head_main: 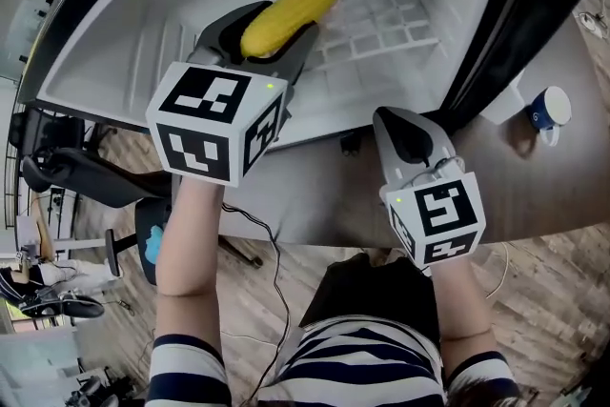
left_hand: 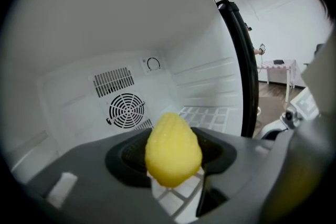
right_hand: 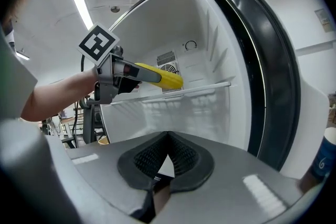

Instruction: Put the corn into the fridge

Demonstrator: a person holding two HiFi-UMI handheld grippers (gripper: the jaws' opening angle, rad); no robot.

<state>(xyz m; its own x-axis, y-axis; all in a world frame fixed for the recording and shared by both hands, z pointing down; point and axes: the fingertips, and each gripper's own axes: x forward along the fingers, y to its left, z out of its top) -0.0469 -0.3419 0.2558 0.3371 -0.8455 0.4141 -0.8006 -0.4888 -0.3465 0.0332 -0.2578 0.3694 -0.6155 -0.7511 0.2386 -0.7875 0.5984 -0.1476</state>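
A yellow corn cob (head_main: 289, 12) is clamped in my left gripper (head_main: 272, 38), which reaches into the open white fridge (head_main: 143, 43) above its wire shelf (head_main: 381, 14). In the left gripper view the corn (left_hand: 172, 149) points at the back wall with the round fan grille (left_hand: 126, 110). From the right gripper view, the corn (right_hand: 161, 76) and the left gripper (right_hand: 123, 75) hang just over the shelf (right_hand: 178, 94). My right gripper (head_main: 412, 140) stays outside, in front of the fridge, shut with nothing held; its jaws (right_hand: 165, 157) meet.
The black fridge door seal (head_main: 496, 24) runs along the right side of the opening. A white cup with a blue mark (head_main: 550, 109) stands on the surface to the right. An office chair (head_main: 67, 172) and wooden floor lie below left.
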